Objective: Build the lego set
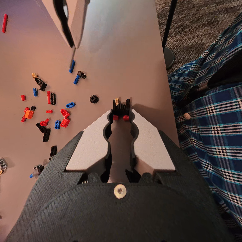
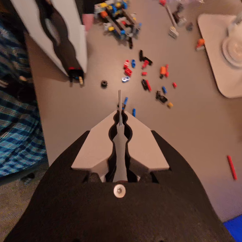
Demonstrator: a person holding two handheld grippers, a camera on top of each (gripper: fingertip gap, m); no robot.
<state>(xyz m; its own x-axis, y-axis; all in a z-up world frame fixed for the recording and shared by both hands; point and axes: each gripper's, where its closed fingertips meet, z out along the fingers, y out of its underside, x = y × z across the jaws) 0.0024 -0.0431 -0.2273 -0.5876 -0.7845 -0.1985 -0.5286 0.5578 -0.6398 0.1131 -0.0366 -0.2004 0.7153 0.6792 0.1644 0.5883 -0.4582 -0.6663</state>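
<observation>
Gripping a small black gear assembly (image 1: 121, 106) in the left hand-held gripper (image 1: 121, 115), near the table (image 1: 117, 52) edge beside a plaid sleeve (image 1: 216, 117).
Pinching a thin grey axle (image 2: 119, 103) in the right hand-held gripper (image 2: 119, 115), above loose red, blue and black pieces (image 2: 145, 73); lying alone between both, a black gear (image 1: 94, 99).

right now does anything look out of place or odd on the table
Nothing looks damaged or spilled. Loose lego pieces lie scattered on the table, as expected mid-build. One long red axle lies apart from the rest. A black gear sits alone beside the left gripper.
</observation>
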